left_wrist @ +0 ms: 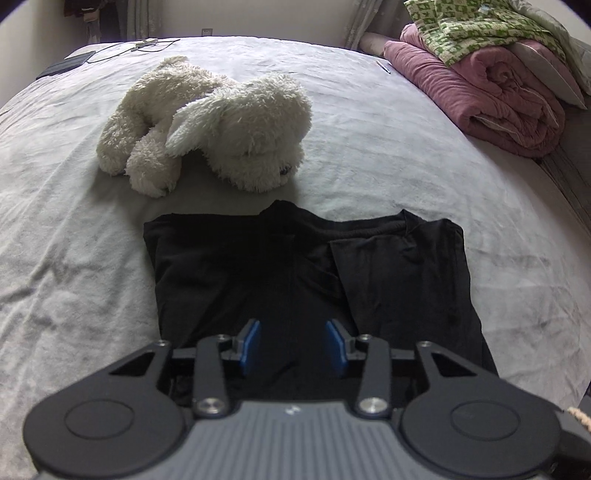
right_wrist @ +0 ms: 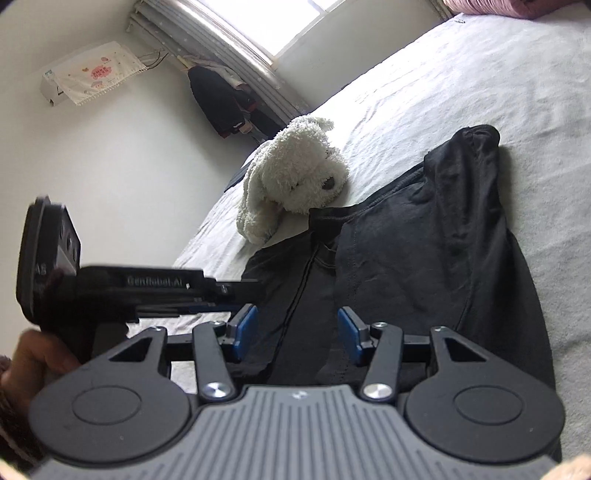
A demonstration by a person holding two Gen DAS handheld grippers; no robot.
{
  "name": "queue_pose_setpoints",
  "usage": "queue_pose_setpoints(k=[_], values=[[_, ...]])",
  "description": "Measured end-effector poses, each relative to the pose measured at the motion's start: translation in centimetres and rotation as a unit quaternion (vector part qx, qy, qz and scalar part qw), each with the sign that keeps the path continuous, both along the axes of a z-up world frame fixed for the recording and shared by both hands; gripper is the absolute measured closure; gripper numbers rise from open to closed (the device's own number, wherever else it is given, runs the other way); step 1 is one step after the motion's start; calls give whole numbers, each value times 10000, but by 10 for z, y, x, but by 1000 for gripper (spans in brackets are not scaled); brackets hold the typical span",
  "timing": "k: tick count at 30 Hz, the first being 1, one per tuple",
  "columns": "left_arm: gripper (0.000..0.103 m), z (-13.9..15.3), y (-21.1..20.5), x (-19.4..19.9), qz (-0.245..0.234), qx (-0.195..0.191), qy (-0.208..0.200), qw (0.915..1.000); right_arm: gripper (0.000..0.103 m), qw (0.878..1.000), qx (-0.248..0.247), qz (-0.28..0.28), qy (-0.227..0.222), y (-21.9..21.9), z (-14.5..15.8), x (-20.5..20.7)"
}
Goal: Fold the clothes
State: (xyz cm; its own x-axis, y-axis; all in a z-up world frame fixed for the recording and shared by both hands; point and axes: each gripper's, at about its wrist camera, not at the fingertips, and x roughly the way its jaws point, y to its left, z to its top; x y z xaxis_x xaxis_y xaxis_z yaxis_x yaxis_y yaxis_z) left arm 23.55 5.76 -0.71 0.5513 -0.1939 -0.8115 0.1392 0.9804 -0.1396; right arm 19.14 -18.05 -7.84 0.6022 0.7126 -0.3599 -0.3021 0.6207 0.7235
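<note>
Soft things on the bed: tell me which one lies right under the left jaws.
The black shirt, spread flat on the grey bedsheet directly beneath the open jaws. The white plush dog lies beyond it, and the pink quilt is rolled up at the far right.

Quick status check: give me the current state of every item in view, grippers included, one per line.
Black shirt: flat on the bed, sides folded inward, not gripped.
Left gripper: open, nothing between the pads, over the shirt.
Right gripper: open, over the shirt.
Plush dog: lying on its side beyond the shirt.
Pink quilt: rolled up, green patterned cloth on top.
</note>
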Motion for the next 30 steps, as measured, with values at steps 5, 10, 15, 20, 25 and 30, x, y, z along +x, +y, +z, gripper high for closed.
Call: queue_pose_setpoints(k=[5,10,15,20,25,30], values=[[60,-22,-1,-33,-922,222,-183,9953,51,9972,676,24,330,-9,-8,7],[58,-38,-7,-55,-1568,826,-604,9823,51,9952,853,29,480,-16,-13,9],[58,-39,-2,-71,-1496,1004,-1161,9768,51,9930,1029,178,545,-15,-14,9],[60,-50,2,-78,-1549,992,-1364,9734,52,9911,923,309,905,5,-16,9],[91,-53,5,-76,-1202,692,-1421,9801,62,9891,482,382,1337,35,-19,44],[98,-48,14,-77,-687,115,-1396,9878,69,9917,-61,347,1236,62,-12,72]])
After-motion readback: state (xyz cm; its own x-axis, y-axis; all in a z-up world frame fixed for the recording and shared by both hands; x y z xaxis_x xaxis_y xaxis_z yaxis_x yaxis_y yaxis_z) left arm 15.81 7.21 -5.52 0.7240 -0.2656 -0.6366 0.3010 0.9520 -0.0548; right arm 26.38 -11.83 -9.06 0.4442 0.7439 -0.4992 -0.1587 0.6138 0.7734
